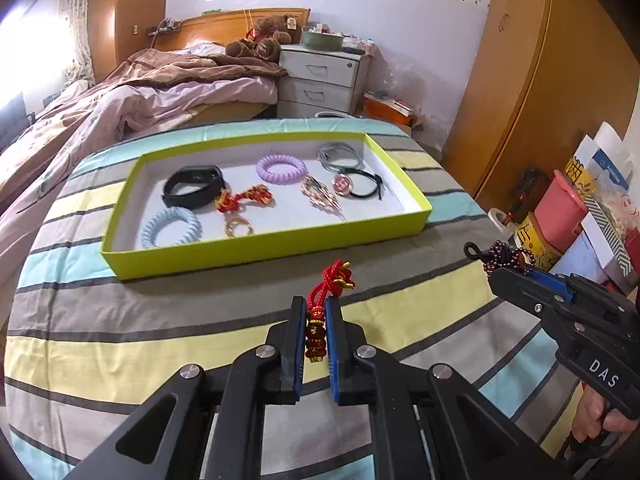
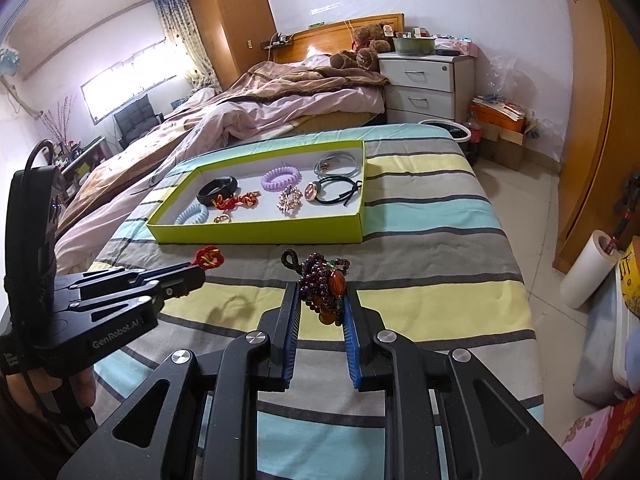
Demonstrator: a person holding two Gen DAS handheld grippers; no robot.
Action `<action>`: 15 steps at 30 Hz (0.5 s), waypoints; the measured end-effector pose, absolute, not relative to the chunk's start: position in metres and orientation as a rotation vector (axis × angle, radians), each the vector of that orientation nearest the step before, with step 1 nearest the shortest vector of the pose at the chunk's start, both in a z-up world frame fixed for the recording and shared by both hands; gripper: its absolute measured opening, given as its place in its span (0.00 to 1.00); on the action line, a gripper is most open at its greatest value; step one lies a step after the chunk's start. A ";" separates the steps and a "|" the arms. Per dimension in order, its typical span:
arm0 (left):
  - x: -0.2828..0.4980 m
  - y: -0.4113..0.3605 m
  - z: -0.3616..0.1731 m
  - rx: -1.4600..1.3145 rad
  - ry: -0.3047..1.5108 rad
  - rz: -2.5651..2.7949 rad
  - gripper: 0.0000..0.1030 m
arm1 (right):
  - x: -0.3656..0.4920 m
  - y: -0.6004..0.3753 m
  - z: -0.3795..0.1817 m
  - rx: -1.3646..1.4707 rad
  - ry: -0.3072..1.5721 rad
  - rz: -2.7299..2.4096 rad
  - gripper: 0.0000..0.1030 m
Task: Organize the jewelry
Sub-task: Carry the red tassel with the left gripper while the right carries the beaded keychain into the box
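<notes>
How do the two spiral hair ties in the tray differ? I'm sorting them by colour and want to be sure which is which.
The purple spiral hair tie sits toward the far side of the green tray, near the middle; the blue spiral hair tie lies in the near left corner. The purple one is a lilac shade, the blue one pale sky blue. In the left wrist view the blue one appears a bit wider, perhaps only because it is nearer. Both are coiled rings lying flat on the tray's white floor.

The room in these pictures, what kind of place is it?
Most likely a home bedroom. An unmade bed has a wooden headboard, a white nightstand stands beside it, and a teddy bear sits at its head.
</notes>
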State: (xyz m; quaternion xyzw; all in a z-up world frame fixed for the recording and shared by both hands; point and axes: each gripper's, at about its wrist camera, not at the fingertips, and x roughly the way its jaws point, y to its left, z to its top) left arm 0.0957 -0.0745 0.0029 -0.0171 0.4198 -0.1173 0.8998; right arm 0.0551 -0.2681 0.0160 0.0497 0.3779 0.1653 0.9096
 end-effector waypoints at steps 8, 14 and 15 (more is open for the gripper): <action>0.101 -0.050 0.023 -0.038 0.828 -0.217 0.09 | 0.065 -0.260 0.031 0.093 0.746 0.338 0.20; 0.115 -0.029 0.039 -0.041 0.798 -0.204 0.09 | 0.082 -0.249 0.039 0.088 0.735 0.341 0.20; 0.118 -0.025 0.041 -0.045 0.794 -0.199 0.09 | 0.085 -0.248 0.040 0.086 0.733 0.340 0.20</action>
